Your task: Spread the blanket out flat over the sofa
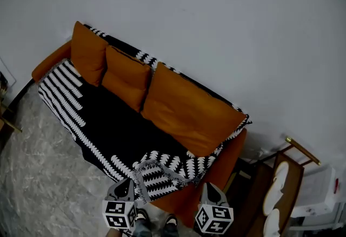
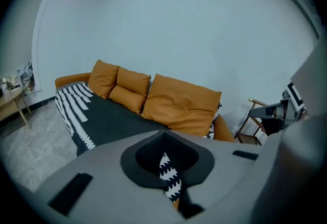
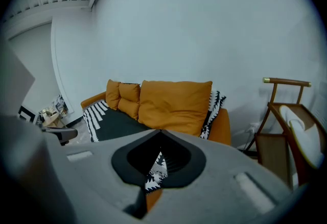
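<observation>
The black-and-white blanket (image 1: 108, 128) is draped over the sofa (image 1: 47, 64) seat and behind 3 cushions (image 1: 189, 112). Only in the gripper views is its patterned edge seen pinched by the closed left gripper (image 2: 169, 179) and right gripper (image 3: 153, 176); its rumpled near corner is shown by the head view alone

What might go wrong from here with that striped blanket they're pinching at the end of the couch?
1. The left gripper and the right gripper each pinch only a thin bit of the blanket; a firm tug might slip it free.
2. The blanket's end between them lies bunched, so letting go here would likely leave wrinkles.
3. The blanket runs behind the cushions; pulling could drag them askew.
</observation>
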{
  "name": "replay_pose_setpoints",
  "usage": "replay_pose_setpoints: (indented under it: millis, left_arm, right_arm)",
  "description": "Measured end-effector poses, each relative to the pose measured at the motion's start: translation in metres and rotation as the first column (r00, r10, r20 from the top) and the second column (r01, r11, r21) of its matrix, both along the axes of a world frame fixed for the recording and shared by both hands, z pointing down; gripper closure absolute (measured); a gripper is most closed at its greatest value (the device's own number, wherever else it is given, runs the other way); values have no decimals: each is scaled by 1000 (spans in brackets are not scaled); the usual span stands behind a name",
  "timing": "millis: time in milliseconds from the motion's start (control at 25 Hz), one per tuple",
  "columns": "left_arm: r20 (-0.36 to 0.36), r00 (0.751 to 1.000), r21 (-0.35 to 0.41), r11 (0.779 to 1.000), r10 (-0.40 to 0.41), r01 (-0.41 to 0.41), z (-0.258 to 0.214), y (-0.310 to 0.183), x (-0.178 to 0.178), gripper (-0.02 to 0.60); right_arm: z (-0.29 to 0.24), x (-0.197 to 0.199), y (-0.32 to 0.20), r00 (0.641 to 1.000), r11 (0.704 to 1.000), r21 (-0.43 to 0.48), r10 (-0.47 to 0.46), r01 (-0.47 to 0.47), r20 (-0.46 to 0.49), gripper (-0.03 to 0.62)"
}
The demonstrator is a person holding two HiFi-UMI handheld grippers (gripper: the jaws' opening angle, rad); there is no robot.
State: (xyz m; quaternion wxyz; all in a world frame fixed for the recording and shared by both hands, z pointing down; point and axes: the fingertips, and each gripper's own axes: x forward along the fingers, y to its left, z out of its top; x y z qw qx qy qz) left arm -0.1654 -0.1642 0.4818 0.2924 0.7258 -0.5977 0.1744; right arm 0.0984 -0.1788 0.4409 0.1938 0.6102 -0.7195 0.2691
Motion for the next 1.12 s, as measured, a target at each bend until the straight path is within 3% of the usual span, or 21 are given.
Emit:
replay_pose_setpoints:
  millis: [520,760,1120]
  left_arm:
    - [3,999,-55,998,33,-33,126,-11,26,583]
    - [-3,999,-80,996,39,-39,140,-13,25,583]
    - [-40,996,-57,996,73,-76,137,-24,15,583]
  right_arm:
    - [134,7,-11,999,995,-90,-42,41,-5,589]
    - [145,5,-15,1000,993,-113,-30,30,5,589]
    - [144,-2,-13,1000,992,-128,-20,19,-3,589]
